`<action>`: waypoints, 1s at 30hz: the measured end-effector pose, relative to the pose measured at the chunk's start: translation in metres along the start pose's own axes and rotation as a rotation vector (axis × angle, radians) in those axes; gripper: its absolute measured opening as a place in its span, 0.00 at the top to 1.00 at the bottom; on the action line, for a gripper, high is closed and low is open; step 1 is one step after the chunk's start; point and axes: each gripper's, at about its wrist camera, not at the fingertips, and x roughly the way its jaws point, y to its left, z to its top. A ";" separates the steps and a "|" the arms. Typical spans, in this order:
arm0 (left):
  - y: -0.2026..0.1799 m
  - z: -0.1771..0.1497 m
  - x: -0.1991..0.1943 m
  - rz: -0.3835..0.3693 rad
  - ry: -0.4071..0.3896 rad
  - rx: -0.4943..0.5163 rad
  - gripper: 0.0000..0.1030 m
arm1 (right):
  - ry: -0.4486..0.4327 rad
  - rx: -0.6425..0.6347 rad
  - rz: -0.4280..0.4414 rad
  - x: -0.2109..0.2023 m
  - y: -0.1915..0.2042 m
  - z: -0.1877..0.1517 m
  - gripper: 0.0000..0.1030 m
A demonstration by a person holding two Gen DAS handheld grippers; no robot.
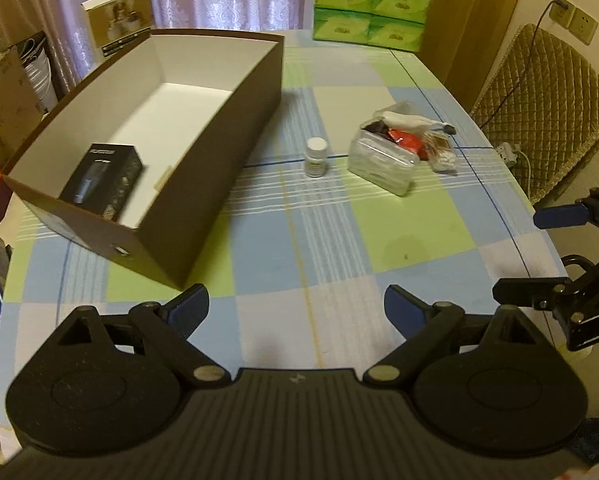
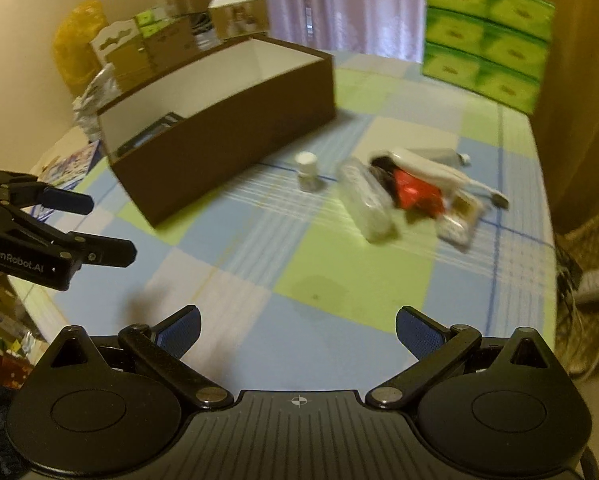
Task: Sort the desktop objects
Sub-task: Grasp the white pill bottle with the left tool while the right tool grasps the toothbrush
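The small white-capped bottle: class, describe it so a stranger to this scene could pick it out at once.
Start at the big brown box on the checked tablecloth. Just to its right, the small bottle stands upright and alone, left of a heap of clutter led by a clear plastic case. It alone stands free, with a round white cap.

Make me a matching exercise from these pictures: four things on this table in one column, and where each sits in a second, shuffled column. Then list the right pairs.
Things
1. black product box
2. white-capped bottle
3. green tissue packs
4. clear plastic case

Places
A. far end of the table
B. inside the brown box
C. standing alone between the brown box and the pile
D. front of the pile of small items

Pairs: 1-B, 2-C, 3-A, 4-D
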 end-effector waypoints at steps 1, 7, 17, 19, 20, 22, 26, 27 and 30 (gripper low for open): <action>-0.003 0.001 0.002 0.001 -0.001 0.001 0.11 | 0.000 0.008 -0.014 0.000 -0.004 -0.002 0.02; -0.019 0.009 0.016 0.007 -0.017 0.014 0.18 | 0.000 0.082 -0.092 -0.001 -0.034 -0.011 0.02; -0.034 0.036 0.056 0.015 -0.025 0.043 0.27 | -0.010 0.204 -0.169 0.012 -0.077 -0.005 0.02; -0.036 0.042 0.065 0.011 -0.020 0.049 0.31 | -0.012 0.231 -0.174 0.016 -0.086 -0.002 0.02; -0.037 0.045 0.070 0.011 -0.024 0.056 0.32 | -0.013 0.247 -0.179 0.019 -0.091 0.000 0.02; -0.039 0.052 0.080 0.019 -0.027 0.071 0.34 | -0.017 0.264 -0.186 0.023 -0.099 0.004 0.02; -0.038 0.067 0.104 0.031 -0.033 0.081 0.42 | -0.023 0.268 -0.211 0.032 -0.113 0.012 0.02; -0.036 0.071 0.109 0.036 -0.035 0.079 0.43 | -0.024 0.269 -0.212 0.035 -0.116 0.014 0.02; -0.032 0.083 0.126 0.040 -0.040 0.076 0.47 | -0.021 0.254 -0.219 0.043 -0.122 0.019 0.02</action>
